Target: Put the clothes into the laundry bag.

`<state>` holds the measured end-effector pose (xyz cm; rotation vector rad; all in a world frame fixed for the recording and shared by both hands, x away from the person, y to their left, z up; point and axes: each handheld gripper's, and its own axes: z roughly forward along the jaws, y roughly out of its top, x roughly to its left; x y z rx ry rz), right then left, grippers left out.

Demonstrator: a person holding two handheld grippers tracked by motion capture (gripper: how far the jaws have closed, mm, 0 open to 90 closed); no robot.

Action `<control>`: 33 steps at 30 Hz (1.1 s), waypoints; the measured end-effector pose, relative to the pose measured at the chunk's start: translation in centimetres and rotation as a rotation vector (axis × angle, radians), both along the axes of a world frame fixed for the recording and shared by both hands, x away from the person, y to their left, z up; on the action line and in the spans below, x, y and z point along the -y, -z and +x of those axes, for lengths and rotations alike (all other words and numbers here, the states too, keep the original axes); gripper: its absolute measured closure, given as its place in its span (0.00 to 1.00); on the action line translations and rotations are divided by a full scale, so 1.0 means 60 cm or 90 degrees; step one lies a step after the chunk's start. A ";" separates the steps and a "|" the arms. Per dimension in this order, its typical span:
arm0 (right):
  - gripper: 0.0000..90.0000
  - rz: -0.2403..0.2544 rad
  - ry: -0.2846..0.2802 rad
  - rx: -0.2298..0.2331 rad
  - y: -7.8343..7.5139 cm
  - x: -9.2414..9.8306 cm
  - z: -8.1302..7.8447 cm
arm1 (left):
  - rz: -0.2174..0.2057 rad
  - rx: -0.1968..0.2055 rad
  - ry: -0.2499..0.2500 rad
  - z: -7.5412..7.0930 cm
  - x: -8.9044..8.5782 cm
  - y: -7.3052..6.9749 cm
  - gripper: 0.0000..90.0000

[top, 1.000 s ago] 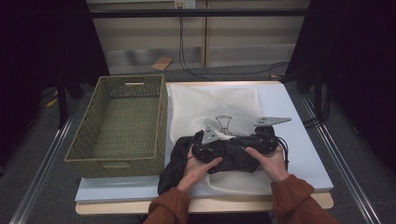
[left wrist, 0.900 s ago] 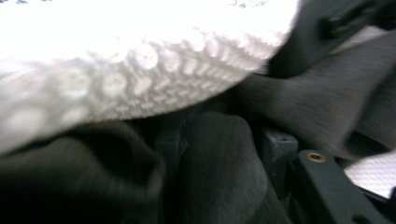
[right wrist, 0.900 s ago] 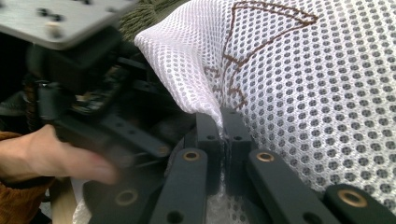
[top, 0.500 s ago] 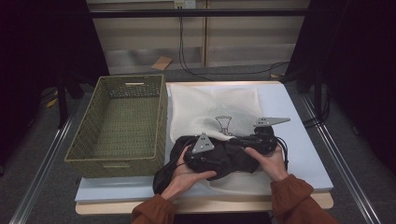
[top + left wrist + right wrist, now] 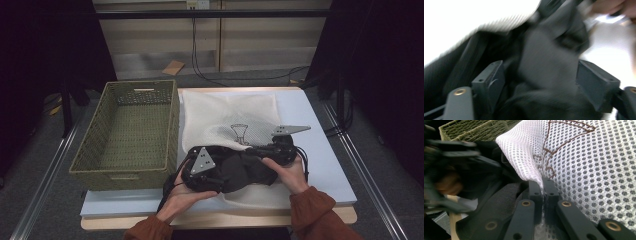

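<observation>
Dark curtains flank the pale blue surface [image 5: 320, 150], with grey floor and trailing cables beyond its far edge. On its left part sits my olive woven basket [image 5: 127, 135], its right rim just beside the white mesh laundry bag [image 5: 230, 112] spread across the middle. Bare surface lies to the right of the bag, and a narrow strip at the near edge. My right claw [image 5: 543, 185] is pinched together on the bag's mesh edge. My left claw [image 5: 540, 82] has just been opening, jaws apart around the black bunched garment [image 5: 240, 172], pads not pressing it. That garment lies at the bag's near edge, between my hands.
</observation>
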<state>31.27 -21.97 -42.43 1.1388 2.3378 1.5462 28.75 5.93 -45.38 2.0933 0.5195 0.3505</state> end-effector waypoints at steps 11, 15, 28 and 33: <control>0.98 -0.003 -0.007 0.000 0.001 -0.003 0.000 | 0.041 -0.048 -0.022 0.024 0.007 0.050 0.44; 0.98 -0.002 -0.006 -0.003 0.001 -0.001 0.001 | 0.019 -0.076 -0.008 0.028 0.000 0.043 0.78; 0.98 0.007 -0.006 0.001 -0.008 -0.002 0.001 | -0.066 -0.106 0.032 0.026 0.023 -0.019 0.89; 0.98 0.009 -0.016 0.006 -0.017 -0.010 -0.001 | -0.082 -0.109 0.058 0.030 0.055 -0.028 0.90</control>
